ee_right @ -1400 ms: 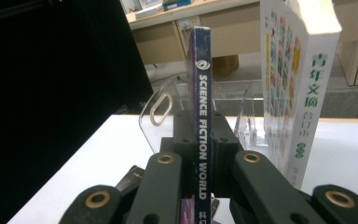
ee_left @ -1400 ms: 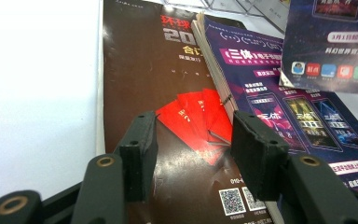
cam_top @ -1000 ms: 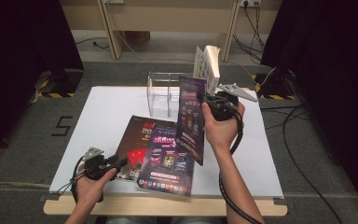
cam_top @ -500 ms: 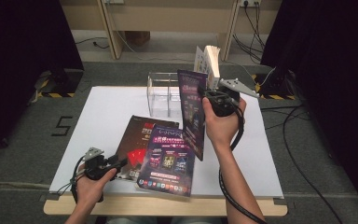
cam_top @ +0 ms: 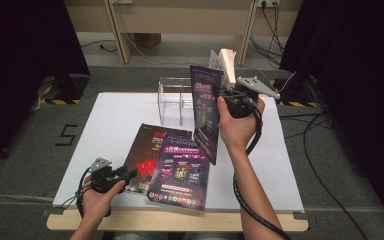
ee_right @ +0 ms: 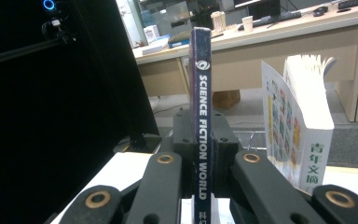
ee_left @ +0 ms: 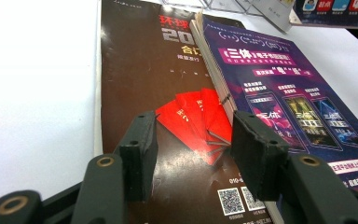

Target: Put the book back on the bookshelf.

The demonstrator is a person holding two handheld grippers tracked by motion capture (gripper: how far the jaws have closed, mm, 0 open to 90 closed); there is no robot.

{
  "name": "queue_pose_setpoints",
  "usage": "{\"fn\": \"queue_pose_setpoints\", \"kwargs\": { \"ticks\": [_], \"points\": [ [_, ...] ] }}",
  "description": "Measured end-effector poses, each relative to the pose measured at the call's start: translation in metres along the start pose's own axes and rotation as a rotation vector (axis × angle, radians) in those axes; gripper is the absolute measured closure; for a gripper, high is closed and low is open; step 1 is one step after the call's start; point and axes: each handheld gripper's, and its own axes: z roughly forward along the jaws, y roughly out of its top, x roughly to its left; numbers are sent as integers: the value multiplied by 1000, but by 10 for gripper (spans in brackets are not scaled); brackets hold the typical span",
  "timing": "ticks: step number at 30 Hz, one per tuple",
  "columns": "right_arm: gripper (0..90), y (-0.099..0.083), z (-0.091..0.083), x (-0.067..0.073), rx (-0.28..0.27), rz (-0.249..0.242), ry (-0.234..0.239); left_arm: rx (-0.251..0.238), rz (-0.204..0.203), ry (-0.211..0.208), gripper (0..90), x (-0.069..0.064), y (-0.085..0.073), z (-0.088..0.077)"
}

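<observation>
Risk of slip: right gripper (cam_top: 219, 100) fingers clamp thin purple magazine (cam_top: 206, 112) upright by its spine near the worktop's (cam_top: 115, 115) far edge, beside clear acrylic rack (cam_top: 175, 100); left gripper (cam_top: 130, 173) fingers apart.

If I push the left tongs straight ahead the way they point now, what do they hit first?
Most likely the dark brown magazine flat on the table: the open left tongs aim low along its cover. The spine edge of the purple magazine lies just off the right-hand pad, though depth is unclear.
</observation>
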Motion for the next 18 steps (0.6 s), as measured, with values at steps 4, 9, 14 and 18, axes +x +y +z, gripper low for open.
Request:
{"fn": "queue_pose_setpoints", "kwargs": {
  "ticks": [4, 9, 14, 18],
  "points": [
    [844, 2, 2, 1, -12, 0, -1, -1, 0, 0, 501, 0, 0, 0],
    [844, 4, 4, 3, -28, -5, -3, -1, 1, 0, 501, 0, 0, 0],
    [844, 6, 9, 3, -34, -1, -5, -1, -1, -2, 501, 0, 0, 0],
    [844, 9, 12, 3, -43, -2, -6, -2, -3, -4, 501, 1, 0, -1]
  ]
}}
